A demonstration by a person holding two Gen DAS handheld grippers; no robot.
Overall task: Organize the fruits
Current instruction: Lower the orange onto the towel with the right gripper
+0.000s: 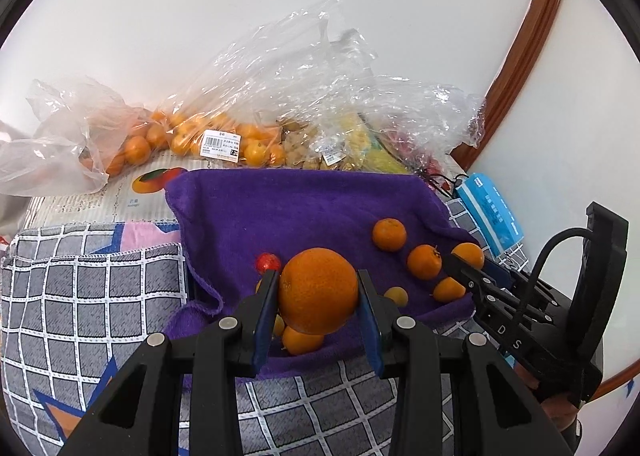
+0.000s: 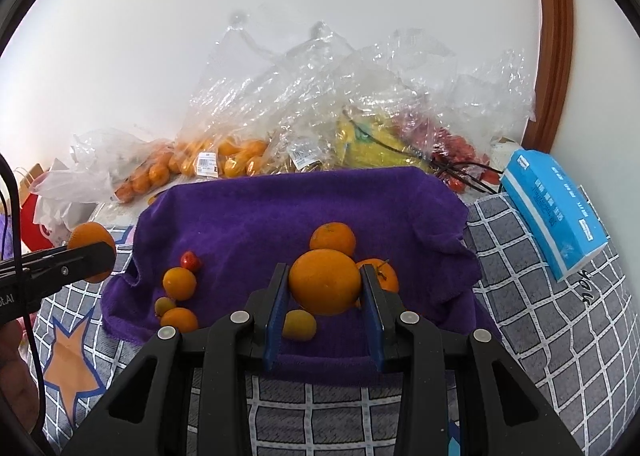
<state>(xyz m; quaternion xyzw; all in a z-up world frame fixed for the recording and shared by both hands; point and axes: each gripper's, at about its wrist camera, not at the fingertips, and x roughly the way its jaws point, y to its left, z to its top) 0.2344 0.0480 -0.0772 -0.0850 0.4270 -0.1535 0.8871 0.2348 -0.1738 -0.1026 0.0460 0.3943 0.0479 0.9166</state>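
**Two oranges held above the purple towel**

At the far left, against the wall, clear plastic bags [image 1: 132, 136] hold more small oranges, with a price label on one. Nearer the camera, the purple towel [image 1: 304, 208] lies over a checked cloth [image 1: 92, 288], and loose fruit is sorted on it in two groups.

The left gripper [image 1: 318, 292] pinches a large orange [image 1: 318, 290] between its blue pads; in the right wrist view the same fruit [image 2: 89, 237] sits at the gripper's tip beyond the towel's left edge. Beneath it lie a small red fruit [image 1: 267, 262] and a few small oranges [image 1: 302, 340].

To the right, the right gripper [image 2: 325, 284] clamps a second large orange [image 2: 325, 282] above the right-hand group, where a small orange [image 2: 333, 238] and a stemmed one [image 2: 382, 274] rest close behind.

To set each down well, the person should probably lower each orange onto bare towel beside fruit of its kind, release only once it rests, and part the jaws slowly so it does not roll into its neighbours.

Whether either held orange touches the towel cannot be told. The fruit in the right-hand bags [image 2: 400, 128] is blurred by crumpled plastic: yellow and red shapes only. A blue tissue pack [image 2: 554, 212] sits at the far right.
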